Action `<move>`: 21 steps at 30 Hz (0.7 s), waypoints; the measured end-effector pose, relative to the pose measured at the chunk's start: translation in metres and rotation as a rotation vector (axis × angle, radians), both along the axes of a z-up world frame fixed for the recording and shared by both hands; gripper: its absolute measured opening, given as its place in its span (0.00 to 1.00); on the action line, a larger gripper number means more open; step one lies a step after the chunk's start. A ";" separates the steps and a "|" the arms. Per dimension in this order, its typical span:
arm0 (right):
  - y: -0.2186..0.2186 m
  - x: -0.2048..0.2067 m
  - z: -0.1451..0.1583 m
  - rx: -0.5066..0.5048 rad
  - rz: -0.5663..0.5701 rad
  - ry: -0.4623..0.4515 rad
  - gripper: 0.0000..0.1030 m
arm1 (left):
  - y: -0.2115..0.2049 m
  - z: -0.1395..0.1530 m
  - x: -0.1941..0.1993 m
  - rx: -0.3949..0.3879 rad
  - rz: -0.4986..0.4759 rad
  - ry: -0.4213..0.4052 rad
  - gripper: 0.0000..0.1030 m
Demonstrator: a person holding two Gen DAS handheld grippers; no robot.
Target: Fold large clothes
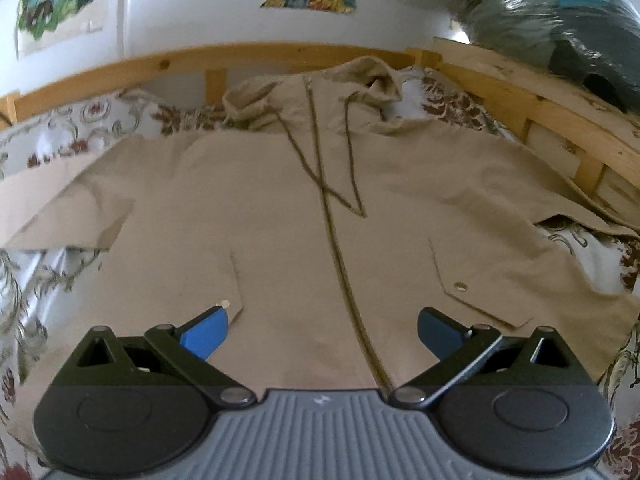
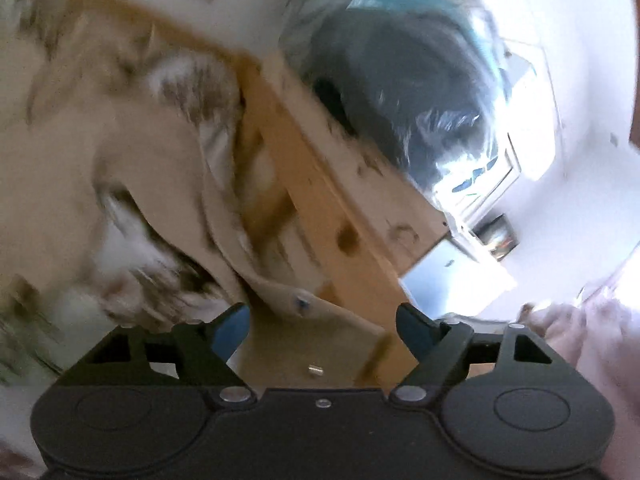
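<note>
Beige hooded jacket (image 1: 280,208) spread flat, zipped, on floral bedding (image 1: 40,280) inside pine bed frame (image 1: 120,68), no legible writing, left gripper (image 1: 322,330) jaws apart above hem, right view blurred, right gripper (image 2: 323,330) jaws apart around snap-buttoned cuff (image 2: 316,320), pads not pressing.

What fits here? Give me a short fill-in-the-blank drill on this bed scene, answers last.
1. The beige jacket lies spread on a bed with a frame made of ____.
2. The left gripper has fingers coloured ____.
3. The right gripper hovers at the jacket's ____.

Missing words: wood; blue; cuff
</note>
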State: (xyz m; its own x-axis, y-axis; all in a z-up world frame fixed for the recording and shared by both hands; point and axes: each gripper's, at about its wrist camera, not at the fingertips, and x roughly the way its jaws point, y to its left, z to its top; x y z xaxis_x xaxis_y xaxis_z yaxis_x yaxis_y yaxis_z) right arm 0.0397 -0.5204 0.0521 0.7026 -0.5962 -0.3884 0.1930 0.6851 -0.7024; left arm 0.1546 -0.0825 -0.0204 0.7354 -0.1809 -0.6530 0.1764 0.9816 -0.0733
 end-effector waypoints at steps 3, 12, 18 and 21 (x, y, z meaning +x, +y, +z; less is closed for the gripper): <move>-0.016 0.017 -0.017 -0.102 -0.048 0.073 0.69 | 0.006 -0.005 -0.001 0.011 0.006 0.013 1.00; -0.030 0.043 -0.069 -0.367 -0.056 0.203 0.40 | 0.015 -0.002 -0.005 0.026 0.031 0.003 1.00; -0.028 0.036 -0.070 -0.396 -0.043 0.216 0.10 | 0.015 0.000 -0.002 0.019 0.033 -0.007 1.00; -0.018 0.028 -0.059 -0.321 -0.011 0.182 0.05 | 0.016 0.002 -0.001 0.021 0.032 -0.019 1.00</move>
